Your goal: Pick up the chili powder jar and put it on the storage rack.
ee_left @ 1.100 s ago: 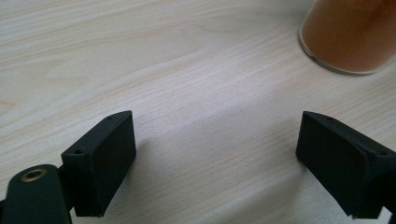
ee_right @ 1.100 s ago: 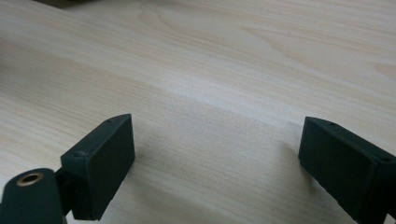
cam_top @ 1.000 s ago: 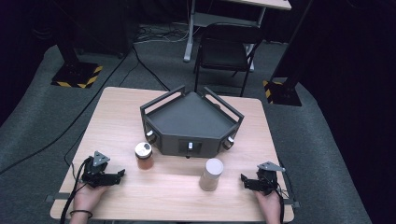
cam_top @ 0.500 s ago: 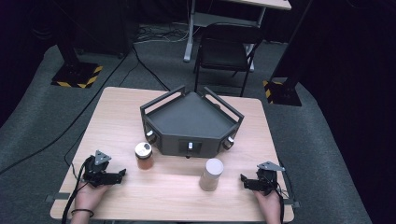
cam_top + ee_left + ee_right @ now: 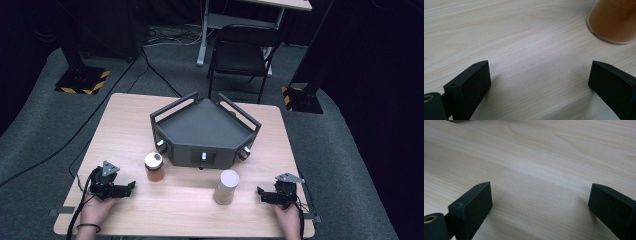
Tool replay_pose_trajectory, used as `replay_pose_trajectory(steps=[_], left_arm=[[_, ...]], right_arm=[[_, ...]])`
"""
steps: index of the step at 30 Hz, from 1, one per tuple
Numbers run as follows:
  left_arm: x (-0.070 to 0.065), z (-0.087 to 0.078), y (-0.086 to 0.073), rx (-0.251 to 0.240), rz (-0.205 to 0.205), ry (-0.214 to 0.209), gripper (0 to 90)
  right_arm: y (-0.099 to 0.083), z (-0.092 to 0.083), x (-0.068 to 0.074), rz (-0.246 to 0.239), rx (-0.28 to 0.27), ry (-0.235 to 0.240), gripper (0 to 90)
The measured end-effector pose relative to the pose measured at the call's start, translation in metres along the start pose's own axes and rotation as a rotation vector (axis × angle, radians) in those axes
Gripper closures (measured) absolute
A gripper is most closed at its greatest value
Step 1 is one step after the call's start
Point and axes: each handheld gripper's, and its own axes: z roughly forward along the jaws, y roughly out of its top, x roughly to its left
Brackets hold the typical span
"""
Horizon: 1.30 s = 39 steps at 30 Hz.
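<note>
The wooden table (image 5: 195, 200) bears two jars (image 5: 154, 167), one tray (image 5: 202, 131), two wide-open, empty grippers (image 5: 131, 187).

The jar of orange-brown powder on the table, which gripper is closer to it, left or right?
Left. The left gripper rests open just beside the jar, on the person's side and to its left. The right gripper rests open across the table, beyond the white-lidded canister.

We are not finding any text, label, brand or number that we can read in these pictures. We are seeing only yellow-and-black warning stripes on the stand base (image 5: 81, 80) on the floor, without words.
</note>
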Motion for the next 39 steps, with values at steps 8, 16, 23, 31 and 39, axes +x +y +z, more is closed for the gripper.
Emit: replay_pose_trajectory(steps=[8,16,23,31,39], left_arm=[[0.001,-0.001,-0.001,-0.002,0.007,-0.007,4.2],[-0.002,-0.006,-0.003,-0.044,0.025,-0.012,6.2],[-0.005,-0.01,-0.002,-0.071,0.048,-0.028,6.2],[-0.002,-0.014,-0.003,-0.104,0.042,-0.077,6.1],[-0.009,-0.015,-0.004,-0.132,0.071,-0.105,6.3]], right_arm=[[0.0,0.0,0.0,0.0,0.0,0.0,4.1],[0.0,0.0,0.0,0.0,0.0,0.0,4.1],[0.0,0.0,0.0,0.0,0.0,0.0,4.1],[0.0,0.0,0.0,0.0,0.0,0.0,4.1],[0.0,0.0,0.0,0.0,0.0,0.0,4.1]])
